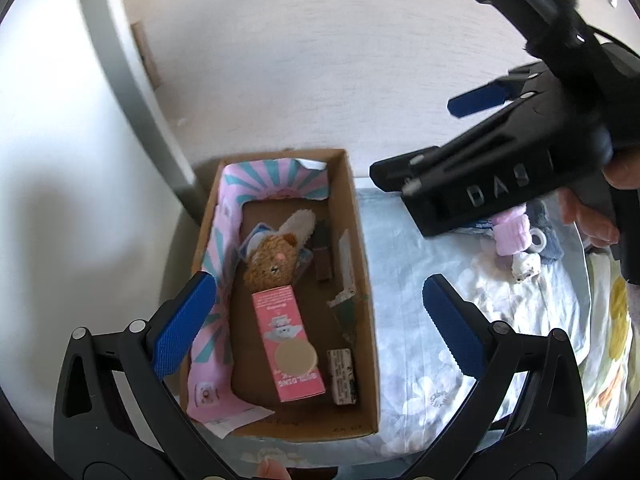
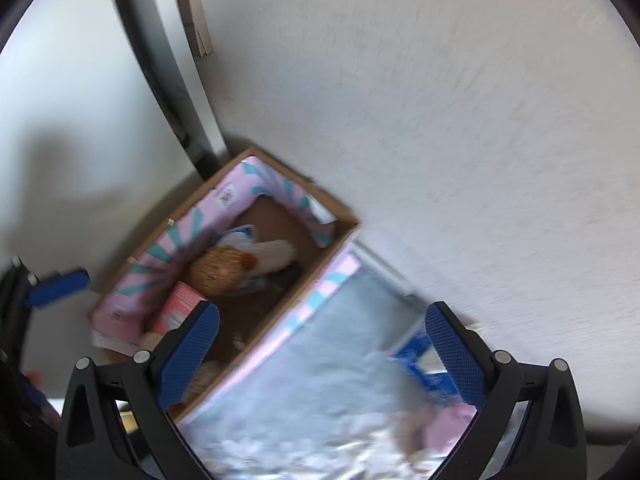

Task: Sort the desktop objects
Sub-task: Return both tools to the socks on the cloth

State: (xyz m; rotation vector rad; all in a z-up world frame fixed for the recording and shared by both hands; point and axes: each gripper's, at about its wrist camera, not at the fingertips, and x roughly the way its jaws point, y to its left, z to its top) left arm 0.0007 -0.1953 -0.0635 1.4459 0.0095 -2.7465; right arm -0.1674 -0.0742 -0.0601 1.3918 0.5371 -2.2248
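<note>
Left gripper [image 1: 320, 320] spread wide, empty, hovering over the cardboard box [image 1: 362, 240] at the left of the floral cloth [image 1: 420, 300]. Box holds a plush bear [image 1: 272, 260], pink carton [image 1: 286, 340] with a beige disc [image 1: 296, 358] on it, small white box [image 1: 342, 376] near right. Right gripper [image 2: 322, 354] also spread, empty, above the cloth; its view is blurred. Pink fuzzy item [image 1: 510, 234] and small bits lie on the cloth, far right, well apart from the box

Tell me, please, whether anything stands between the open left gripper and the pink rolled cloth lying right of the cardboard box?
Yes: the right gripper hangs above the pink rolled cloth, its black body overlapping the cloth's upper edge.
</note>
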